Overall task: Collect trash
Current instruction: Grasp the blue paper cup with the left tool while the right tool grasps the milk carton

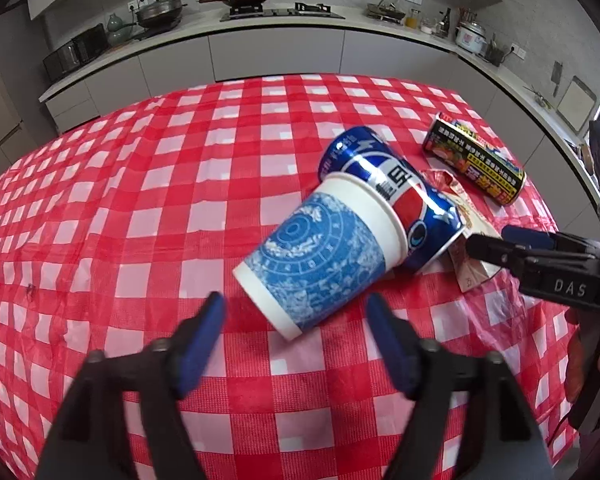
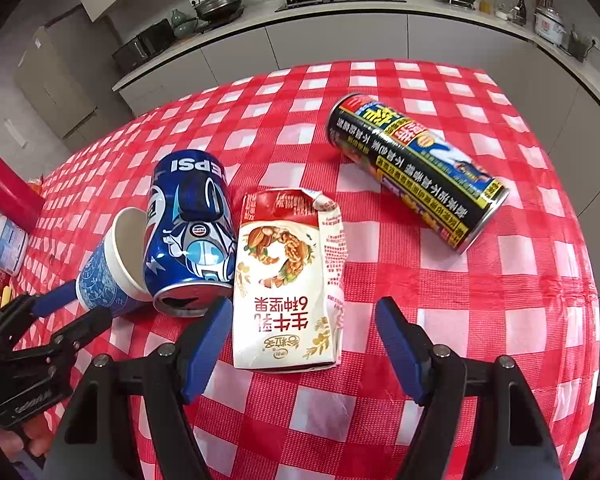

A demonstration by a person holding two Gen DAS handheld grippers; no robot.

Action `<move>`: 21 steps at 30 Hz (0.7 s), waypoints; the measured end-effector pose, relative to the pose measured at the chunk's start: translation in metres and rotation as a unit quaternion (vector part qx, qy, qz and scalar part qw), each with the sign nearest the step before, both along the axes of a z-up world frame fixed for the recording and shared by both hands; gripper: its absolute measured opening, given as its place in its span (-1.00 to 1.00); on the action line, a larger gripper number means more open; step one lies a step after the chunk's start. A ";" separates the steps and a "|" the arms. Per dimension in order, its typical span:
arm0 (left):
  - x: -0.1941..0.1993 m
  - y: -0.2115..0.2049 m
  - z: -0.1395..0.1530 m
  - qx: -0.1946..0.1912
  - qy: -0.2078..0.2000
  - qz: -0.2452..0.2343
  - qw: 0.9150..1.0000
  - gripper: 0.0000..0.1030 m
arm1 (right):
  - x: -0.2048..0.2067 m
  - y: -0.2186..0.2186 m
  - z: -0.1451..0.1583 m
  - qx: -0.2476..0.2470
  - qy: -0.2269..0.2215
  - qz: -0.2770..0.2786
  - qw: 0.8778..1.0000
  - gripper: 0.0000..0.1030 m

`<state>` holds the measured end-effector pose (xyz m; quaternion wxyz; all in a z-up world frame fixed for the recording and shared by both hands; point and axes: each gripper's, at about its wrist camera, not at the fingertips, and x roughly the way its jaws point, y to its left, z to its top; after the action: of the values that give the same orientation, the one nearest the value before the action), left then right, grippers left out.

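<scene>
On the desk (image 2: 480, 320), spread with a red-and-white checked plastic cloth, four pieces of trash are gathered: a toppled blue-patterned white paper cup (image 1: 312, 260), a dented blue Pepsi can (image 2: 190, 232) touching its rim, a flattened white milk carton (image 2: 288, 284) just beside that, and a black-and-yellow tall can (image 2: 416, 168) lying apart. The left gripper (image 1: 296, 312) is held with fingers wide before the cup's base, the right gripper (image 2: 300, 324) with fingers wide around the carton's near end, neither pressing; simultaneous pickups appear intended.

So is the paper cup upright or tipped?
Tipped: the paper cup lies on its side, open mouth against the Pepsi can.
</scene>
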<state>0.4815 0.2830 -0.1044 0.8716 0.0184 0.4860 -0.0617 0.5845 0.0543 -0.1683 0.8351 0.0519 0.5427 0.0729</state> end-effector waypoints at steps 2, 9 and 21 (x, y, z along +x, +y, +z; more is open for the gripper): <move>0.002 -0.003 0.001 0.012 -0.012 -0.003 1.000 0.62 | 0.000 0.001 -0.002 0.000 0.004 0.003 1.000 0.47; 0.016 -0.014 -0.009 0.022 -0.014 -0.017 1.000 0.62 | -0.003 0.007 -0.007 -0.003 0.011 0.015 1.000 0.47; 0.010 -0.014 -0.004 0.002 -0.019 -0.017 1.000 0.29 | 0.001 0.009 -0.015 -0.005 0.017 0.009 1.000 0.47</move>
<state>0.4912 0.2692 -0.1086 0.8792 0.0296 0.4695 -0.0754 0.5858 0.0632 -0.1835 0.8254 0.0436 0.5576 0.0768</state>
